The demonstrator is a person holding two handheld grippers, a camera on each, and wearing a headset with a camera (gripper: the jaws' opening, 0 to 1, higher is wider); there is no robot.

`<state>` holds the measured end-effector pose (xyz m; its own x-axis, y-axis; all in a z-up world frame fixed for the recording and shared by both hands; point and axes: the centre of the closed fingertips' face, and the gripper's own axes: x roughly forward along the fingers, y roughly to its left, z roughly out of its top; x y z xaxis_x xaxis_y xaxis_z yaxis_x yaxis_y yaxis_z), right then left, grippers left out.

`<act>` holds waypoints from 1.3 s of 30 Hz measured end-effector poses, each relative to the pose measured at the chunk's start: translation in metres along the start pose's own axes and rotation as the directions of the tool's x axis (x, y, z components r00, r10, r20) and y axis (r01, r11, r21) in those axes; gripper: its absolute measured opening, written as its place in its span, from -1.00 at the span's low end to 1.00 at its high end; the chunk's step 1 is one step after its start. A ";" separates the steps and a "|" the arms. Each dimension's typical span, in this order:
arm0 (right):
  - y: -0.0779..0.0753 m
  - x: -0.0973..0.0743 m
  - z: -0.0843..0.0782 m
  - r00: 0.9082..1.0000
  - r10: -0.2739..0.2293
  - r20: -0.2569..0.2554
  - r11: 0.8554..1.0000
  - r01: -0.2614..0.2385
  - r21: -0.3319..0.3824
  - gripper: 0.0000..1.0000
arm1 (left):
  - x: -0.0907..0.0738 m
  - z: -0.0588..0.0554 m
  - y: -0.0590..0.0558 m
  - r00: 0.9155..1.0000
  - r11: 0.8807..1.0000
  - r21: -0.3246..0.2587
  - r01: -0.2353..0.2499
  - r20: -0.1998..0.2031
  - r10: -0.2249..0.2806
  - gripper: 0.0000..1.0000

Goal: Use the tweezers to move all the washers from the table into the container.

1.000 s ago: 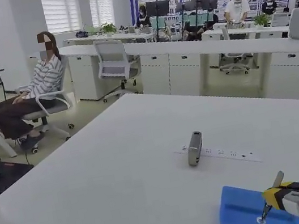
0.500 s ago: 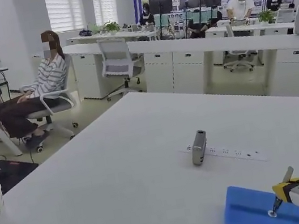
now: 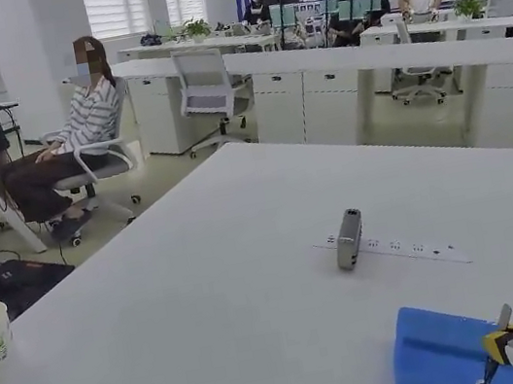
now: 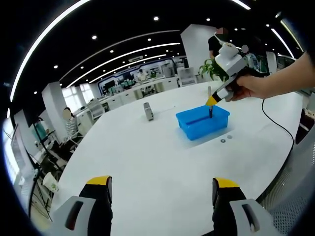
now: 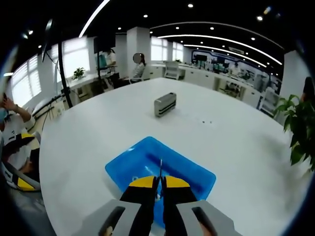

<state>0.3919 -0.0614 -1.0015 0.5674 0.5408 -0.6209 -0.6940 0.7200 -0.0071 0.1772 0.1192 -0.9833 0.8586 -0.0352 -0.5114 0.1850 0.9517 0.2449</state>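
Right tool: the right tool [image 5: 160, 186] is clenched on the tweezers [image 5: 160, 169], its jaws pressed together with the thin shaft running out between them.
Tweezers axis: in the left gripper view they stand nearly upright, tips down, inside the outline of the blue container [image 4: 197, 129]. Whether the tips touch its floor cannot be told.
Load: whether a washer is pinched in the tips is too small to tell.
Left tool: the left tool [image 4: 162, 196] is released, jaws wide apart, low over bare tabletop [image 4: 147, 162] and well apart from the container.
Washers: in the left gripper view two washers [image 4: 223, 140] lie flat on the tabletop just beside the container, outside its wall, at about 4 o'clock from its middle.
Key relation: from the tweezer tips, the washers lie over the container's wall at about 4 o'clock in that view, on the side nearer the hand that carries the right tool.
Nearer tool: the right, by a wide margin.
Judged next move: lift the tips clear of the wall, carry them over it and bring them down onto one washer.
Risk: the washers lie flat and thin, so the tips would likely need to catch an edge or they may slide off.
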 end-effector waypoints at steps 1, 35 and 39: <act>0.000 0.001 -0.002 1.000 0.002 -0.004 1.000 -0.002 0.004 -0.99 | 0.000 -0.001 0.000 1.000 1.000 0.001 -0.001 -0.003 0.001 0.71; 0.011 0.007 -0.013 1.000 0.002 -0.015 1.000 -0.002 -0.013 -0.96 | 0.000 -0.001 0.003 1.000 1.000 -0.003 -0.012 -0.004 0.012 0.69; 0.008 0.000 -0.005 1.000 -0.009 0.013 1.000 0.009 -0.009 -0.96 | 0.000 0.000 0.003 1.000 1.000 -0.004 -0.016 0.000 0.016 0.69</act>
<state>0.3843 -0.0580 -1.0060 0.5797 0.5399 -0.6103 -0.6926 0.7210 -0.0200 0.1775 0.1226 -0.9826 0.8614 -0.0198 -0.5075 0.1690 0.9535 0.2496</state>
